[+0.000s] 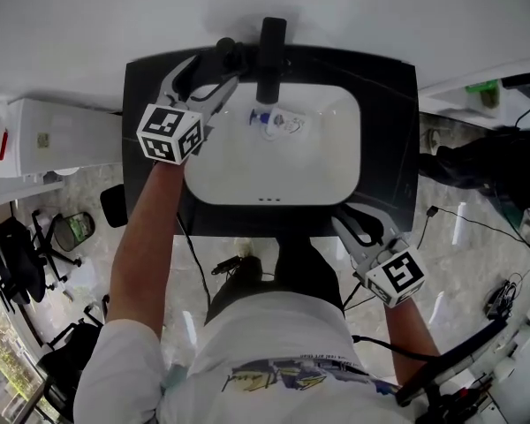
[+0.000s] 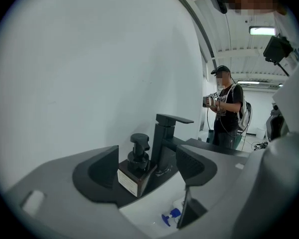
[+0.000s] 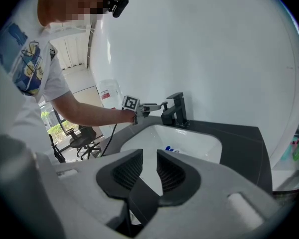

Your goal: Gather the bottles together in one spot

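Two bottles show. One is a dark pump bottle (image 2: 136, 167) that stands upright on the dark counter (image 1: 390, 104) at its back edge, just to the left of the single black faucet (image 1: 270, 49). The other is a clear bottle with a blue cap (image 1: 270, 122), lying on its side in the white basin (image 1: 334, 173) at the back end, under the faucet's spout. The two bottles are apart, with the basin's rim between them.

The left gripper (image 1: 210, 74) reaches to the counter's back left corner. Its jaws are spread wide on either side of the pump bottle, and neither pad presses on it. The right gripper (image 3: 149, 171) hangs over the counter's front right corner, jaws a little apart with nothing between them.
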Demonstrator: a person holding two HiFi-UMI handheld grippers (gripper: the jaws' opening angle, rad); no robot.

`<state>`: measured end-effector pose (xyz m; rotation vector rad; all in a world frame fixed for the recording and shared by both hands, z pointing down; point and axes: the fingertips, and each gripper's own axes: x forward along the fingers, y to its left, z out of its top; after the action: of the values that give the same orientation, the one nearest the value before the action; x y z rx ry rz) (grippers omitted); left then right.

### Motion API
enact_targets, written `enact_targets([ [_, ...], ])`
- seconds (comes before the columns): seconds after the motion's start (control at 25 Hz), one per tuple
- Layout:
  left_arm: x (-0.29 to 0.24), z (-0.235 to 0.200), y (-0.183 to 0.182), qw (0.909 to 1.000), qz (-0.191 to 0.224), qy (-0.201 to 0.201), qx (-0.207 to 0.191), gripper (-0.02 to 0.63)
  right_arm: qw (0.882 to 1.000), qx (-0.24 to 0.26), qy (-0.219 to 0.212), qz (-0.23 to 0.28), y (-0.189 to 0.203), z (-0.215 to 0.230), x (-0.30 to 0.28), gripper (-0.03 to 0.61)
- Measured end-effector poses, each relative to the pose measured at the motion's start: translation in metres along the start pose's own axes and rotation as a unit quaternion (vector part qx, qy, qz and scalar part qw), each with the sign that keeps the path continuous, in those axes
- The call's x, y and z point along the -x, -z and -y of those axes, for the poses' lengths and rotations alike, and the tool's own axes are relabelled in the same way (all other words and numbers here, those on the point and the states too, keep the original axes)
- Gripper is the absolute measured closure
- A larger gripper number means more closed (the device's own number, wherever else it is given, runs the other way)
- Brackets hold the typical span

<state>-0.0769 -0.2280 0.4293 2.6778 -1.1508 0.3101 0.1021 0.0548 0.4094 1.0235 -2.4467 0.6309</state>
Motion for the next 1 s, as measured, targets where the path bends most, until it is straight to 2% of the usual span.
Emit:
enact_targets([
  [0.16,0.032,0.019,0.006,0.9999,-0.008,-0.012,0.005,0.272,1.0,0.006,-0.001,0.008,-0.003,-0.013,0.004,0.491],
  [0.28,0.052,0.042,0.022,0.9994,-0.022,-0.011,0.026,0.278,1.0,0.008,-0.001,0.015,-0.004,-0.023,0.006,0.491],
  [0.4,0.06,0.07,0.045,0.9962,-0.035,-0.004,0.08,0.299,1.0,0.009,0.002,0.014,0.0,-0.03,0.009,0.491],
  [0.52,0.065,0.093,0.064,0.9873,-0.04,0.009,0.154,0.35,1.0,0.004,0.001,0.018,0.003,-0.039,0.007,0.491],
  [0.68,0.048,0.11,0.088,0.9672,-0.05,-0.004,0.249,0.393,1.0,-0.001,0.005,0.021,0.005,-0.035,0.01,0.491],
  [0.88,0.023,0.099,0.121,0.9447,-0.074,-0.06,0.314,0.387,1.0,-0.004,0.008,0.019,0.003,-0.021,0.012,0.491],
  [0.92,0.018,0.095,0.129,0.9354,-0.076,-0.074,0.337,0.387,1.0,-0.004,0.01,0.018,0.002,-0.016,0.012,0.491],
  [1.0,0.007,0.09,0.149,0.9067,-0.079,-0.097,0.403,0.387,1.0,-0.007,0.012,0.016,0.001,-0.005,0.011,0.491],
])
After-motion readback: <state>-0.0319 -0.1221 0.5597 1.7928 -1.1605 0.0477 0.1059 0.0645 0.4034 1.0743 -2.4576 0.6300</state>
